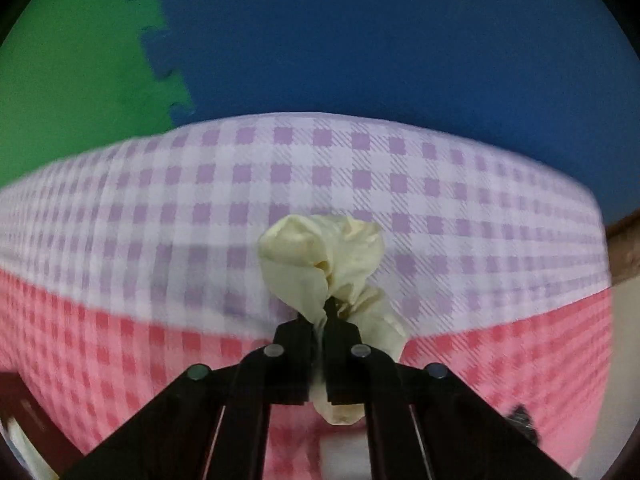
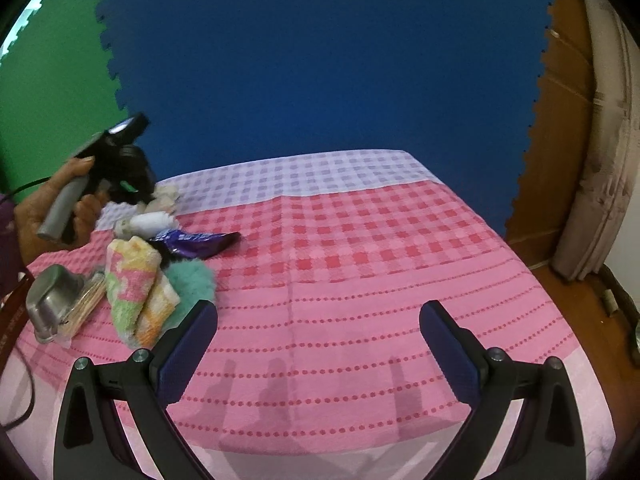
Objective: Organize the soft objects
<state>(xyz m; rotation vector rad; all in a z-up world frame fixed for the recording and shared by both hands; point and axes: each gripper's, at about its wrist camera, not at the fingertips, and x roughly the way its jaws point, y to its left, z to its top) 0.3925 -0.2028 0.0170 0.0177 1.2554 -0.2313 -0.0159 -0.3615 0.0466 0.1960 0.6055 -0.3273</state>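
My left gripper (image 1: 326, 312) is shut on a crumpled pale yellow cloth (image 1: 320, 260) and holds it above the checked tablecloth (image 1: 460, 208). In the right wrist view the left gripper's body (image 2: 120, 164) is held by a hand at the far left, with the cloth (image 2: 166, 196) at its tip. My right gripper (image 2: 318, 312) is open and empty over the pink cloth near the front edge. A pile lies at the left: a multicoloured towel (image 2: 136, 284), a teal fluffy item (image 2: 192, 280), a purple wrapper (image 2: 196, 242) and a white soft item (image 2: 150, 222).
A steel cup (image 2: 54, 300) lies tipped beside a pack of wooden sticks (image 2: 82, 310) at the left edge. Blue (image 2: 320, 60) and green (image 2: 48, 80) foam mats stand behind the table. A wooden door (image 2: 560, 120) is at the right.
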